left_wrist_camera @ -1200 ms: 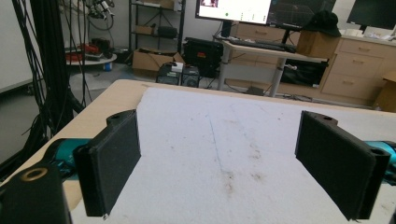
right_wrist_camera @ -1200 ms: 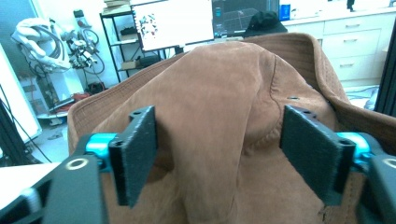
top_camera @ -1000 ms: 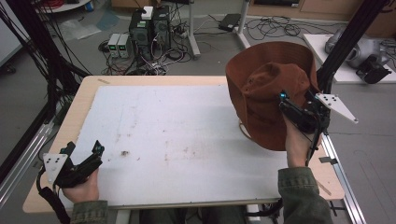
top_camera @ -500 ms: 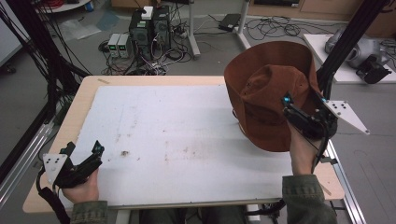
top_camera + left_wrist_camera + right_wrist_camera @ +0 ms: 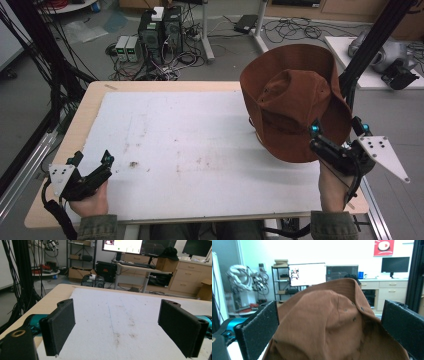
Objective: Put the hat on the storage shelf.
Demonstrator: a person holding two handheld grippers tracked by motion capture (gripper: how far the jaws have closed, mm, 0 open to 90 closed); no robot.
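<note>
While no writing reads, brown hat (image 5: 295, 102) unbranded, right gripper (image 5: 336, 139) jaws just released, left gripper (image 5: 92, 164) jaws apart.

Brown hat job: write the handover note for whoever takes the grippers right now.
Right gripper: open, jaws just opened, at the near edge of the brown hat; the pads are not pressing on it.
Left gripper: open, nothing between the jaws, at the near left corner of the table.
Hat: at the table's right side, on the white mat.
Done: hat let go.
Left: cannot tell.
</note>
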